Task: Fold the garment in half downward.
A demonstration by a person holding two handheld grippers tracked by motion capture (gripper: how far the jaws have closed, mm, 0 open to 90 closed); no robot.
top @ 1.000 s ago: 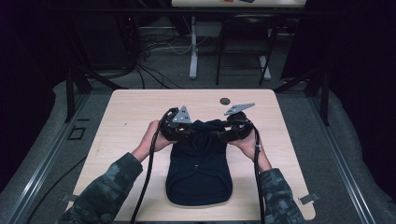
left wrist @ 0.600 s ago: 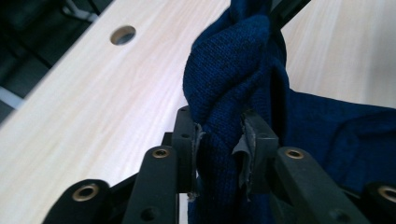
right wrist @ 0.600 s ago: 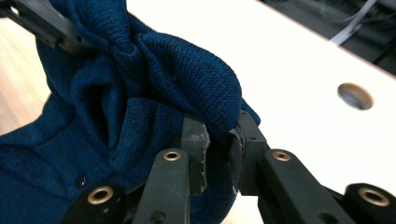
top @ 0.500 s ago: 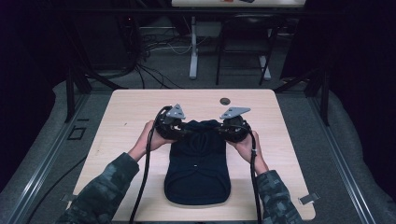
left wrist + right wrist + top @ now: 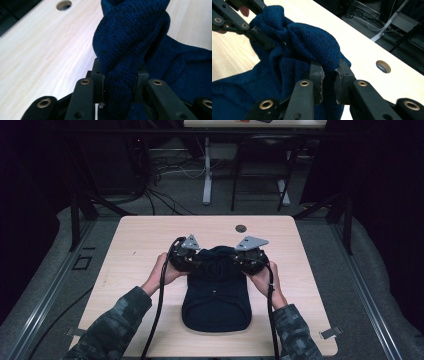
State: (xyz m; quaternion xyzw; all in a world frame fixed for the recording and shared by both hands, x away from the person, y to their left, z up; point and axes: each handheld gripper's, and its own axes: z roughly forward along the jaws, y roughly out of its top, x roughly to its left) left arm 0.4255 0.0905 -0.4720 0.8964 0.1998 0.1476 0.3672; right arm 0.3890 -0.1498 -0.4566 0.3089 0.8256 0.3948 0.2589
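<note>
A navy knit garment (image 5: 216, 305) lies folded on the pale wooden table (image 5: 140, 245), its near end rounded. Its far end is bunched into a raised hump between my two grippers. My left gripper (image 5: 197, 261) is shut on a thick fold of the knit (image 5: 130, 30); its jaws (image 5: 117, 72) have just been closing on that fold. My right gripper (image 5: 239, 261) is shut on another bunch of the same fabric (image 5: 307, 42), which shows pinched between the pads (image 5: 328, 75). In the right gripper view the left gripper (image 5: 263, 37) holds the fabric farther off.
A round cable hole (image 5: 241, 228) sits in the table just beyond the garment. Bare wood lies to either side. Past the far edge are dark floor, cables and table legs (image 5: 207, 170). Camouflage sleeves come in from the bottom.
The garment's far end has been gathered and lifted into a hump between the grippers. The right gripper has shifted slightly; the left hand stayed about where it was.
</note>
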